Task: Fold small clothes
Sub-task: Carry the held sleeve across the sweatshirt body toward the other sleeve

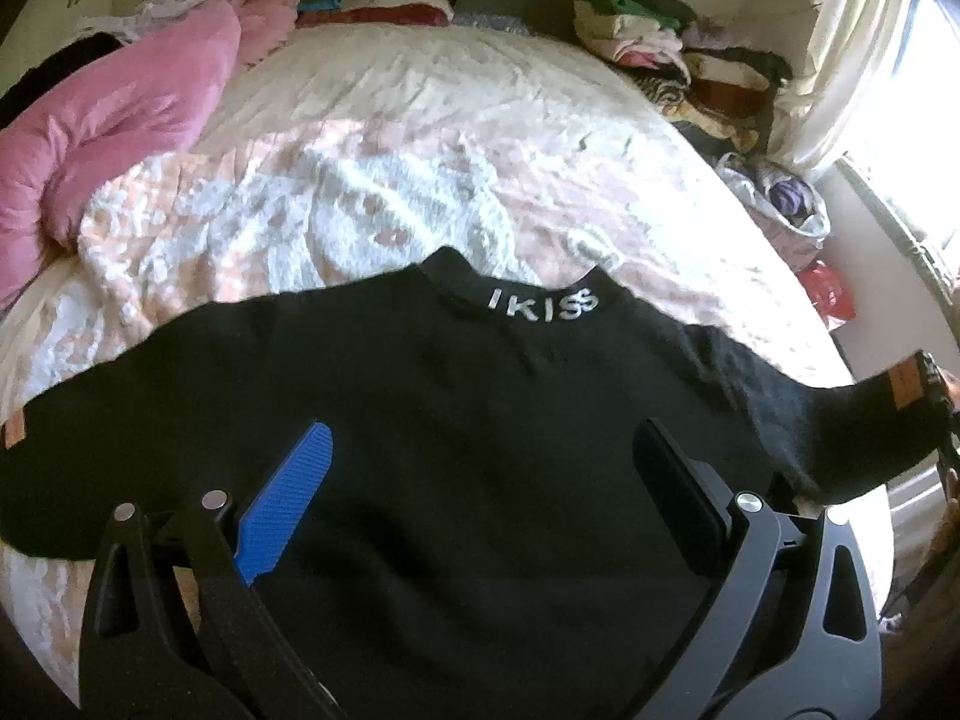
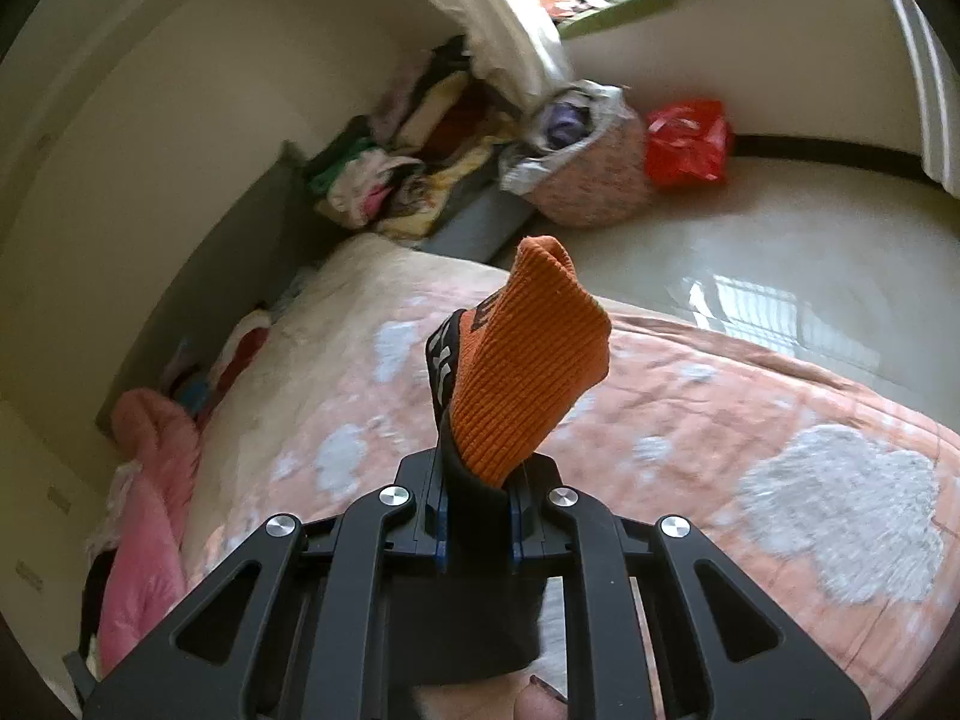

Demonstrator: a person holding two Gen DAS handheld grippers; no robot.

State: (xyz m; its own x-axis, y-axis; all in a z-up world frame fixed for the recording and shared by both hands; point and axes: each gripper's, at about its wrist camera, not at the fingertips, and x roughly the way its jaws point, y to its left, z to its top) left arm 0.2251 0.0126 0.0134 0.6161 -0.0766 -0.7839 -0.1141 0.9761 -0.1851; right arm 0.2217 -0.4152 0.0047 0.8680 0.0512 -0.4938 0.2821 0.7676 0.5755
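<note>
A black sweater [image 1: 456, 420] with "IKISS" on its collar [image 1: 543, 303] lies flat on the bed, sleeves spread to both sides. My left gripper [image 1: 480, 468] hovers open over its body, the blue pad [image 1: 288, 504] on the left and the black finger [image 1: 678, 498] on the right, with no cloth between them. The right sleeve [image 1: 840, 414] rises toward the frame's right edge. In the right wrist view my right gripper [image 2: 480, 477] is shut on that sleeve's end, and the orange ribbed cuff [image 2: 534, 360] sticks up out of the jaws above the bedspread.
The bed has a peach and white bedspread [image 1: 420, 168]. A pink quilt [image 1: 120, 114] lies at the left. Piles of clothes [image 1: 678, 54] line the far right corner. A laundry basket [image 2: 588, 180] and a red bag [image 2: 684, 144] stand on the shiny floor [image 2: 780, 252] beyond the bed's edge.
</note>
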